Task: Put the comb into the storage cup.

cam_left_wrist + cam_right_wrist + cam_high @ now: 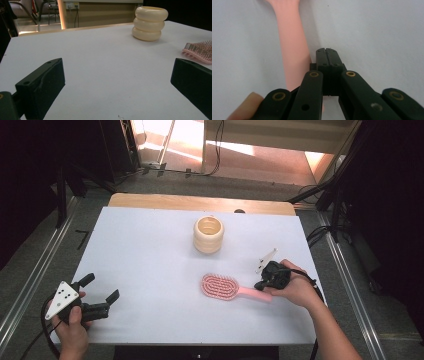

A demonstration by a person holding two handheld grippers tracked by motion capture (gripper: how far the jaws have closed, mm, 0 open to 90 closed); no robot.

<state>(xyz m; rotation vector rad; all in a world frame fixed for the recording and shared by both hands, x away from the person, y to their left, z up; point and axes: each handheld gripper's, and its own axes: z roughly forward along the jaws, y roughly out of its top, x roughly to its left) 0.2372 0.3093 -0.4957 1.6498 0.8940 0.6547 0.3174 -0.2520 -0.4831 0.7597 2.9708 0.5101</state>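
Hairbrush (220,286), a pink one, lies flat on the white table (150,250), toward the right side, with its bristles up and its handle (252,293) pointing to the person's right hand. The right gripper (262,285) is directly at this handle; in the right gripper view its two black jaws are pressed together, with nothing between them, and the pink handle (292,50) runs just beside them on the table, so I judge it is not gripped. The left gripper (102,292) rests near the left front corner, well apart from the brush, and its jaws stand wide with only bare table between them. A cream ribbed cup (208,234) stands upright behind the brush. I think the brush is light and stiff, made of smooth plastic, so it can slide on the table or turn in the jaws when it is pinched at the far end. The best place to take it seems the flat handle near the head, across its narrow sides; the bristles (200,48) are soft and give no firm hold.
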